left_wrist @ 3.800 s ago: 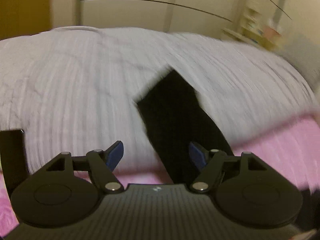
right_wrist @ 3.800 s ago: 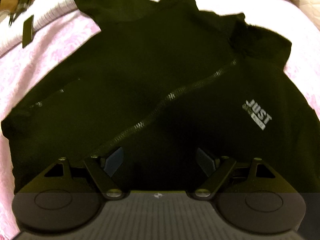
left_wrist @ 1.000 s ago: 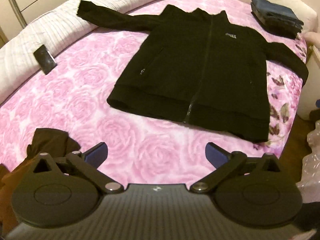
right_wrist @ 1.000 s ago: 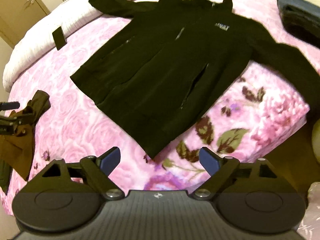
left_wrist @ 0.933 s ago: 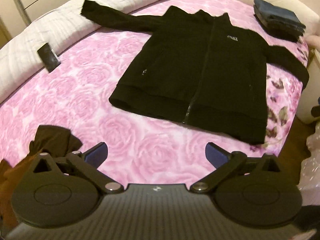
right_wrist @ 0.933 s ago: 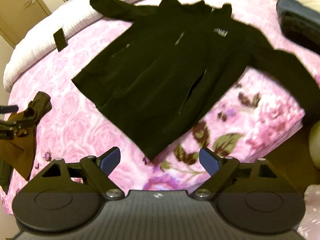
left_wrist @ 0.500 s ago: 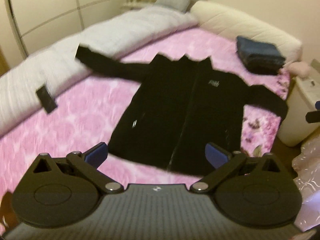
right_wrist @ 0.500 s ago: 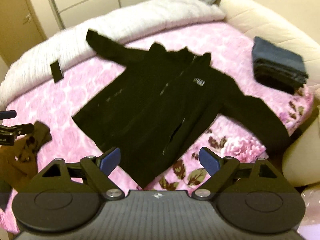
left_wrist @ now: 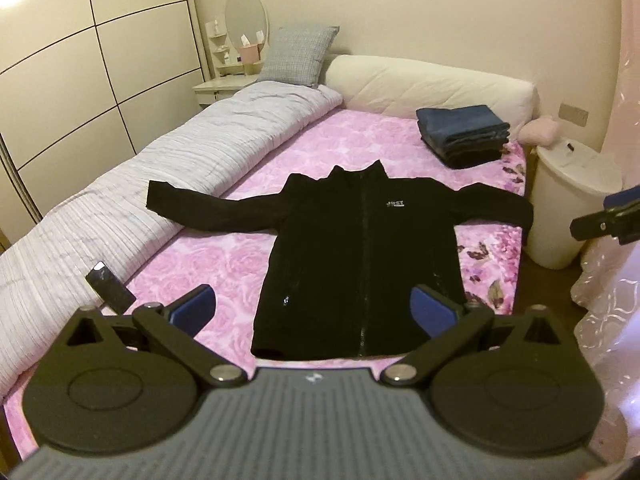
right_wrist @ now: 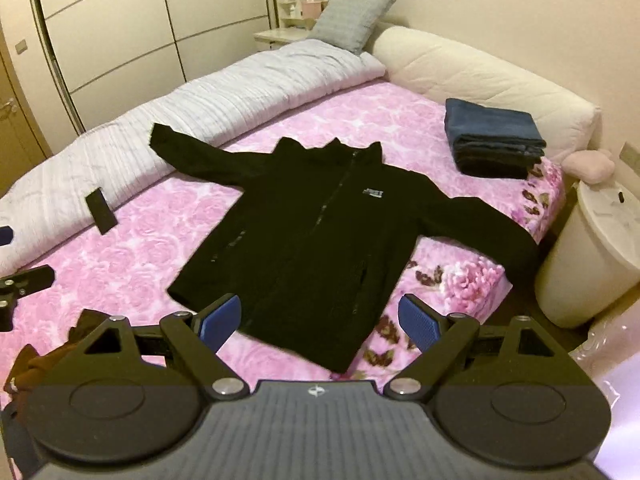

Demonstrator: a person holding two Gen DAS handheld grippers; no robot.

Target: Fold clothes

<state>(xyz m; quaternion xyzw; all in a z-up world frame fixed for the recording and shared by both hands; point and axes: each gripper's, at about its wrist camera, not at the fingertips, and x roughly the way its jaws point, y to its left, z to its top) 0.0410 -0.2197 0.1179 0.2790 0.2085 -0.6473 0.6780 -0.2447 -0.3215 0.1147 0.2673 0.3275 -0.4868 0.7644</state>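
Black fleece jacket [left_wrist: 362, 256] lies flat mid-bed [left_wrist: 224, 264], sleeves at 9 and 3 o'clock. Left gripper [left_wrist: 312, 308] and right gripper [right_wrist: 320, 322] gape wide, empty. Soft, limp; pinch a sleeve cuff.

1 black jacket [left_wrist: 362, 256], 1 stack of folded jeans [left_wrist: 464, 136], 1 phone [left_wrist: 110, 285], 1 grey pillow [left_wrist: 298, 56], 1 white bin [left_wrist: 570, 200].

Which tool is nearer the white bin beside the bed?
Right. The right tool hangs close by the white bin; the left tool hangs farther off, toward the phone.
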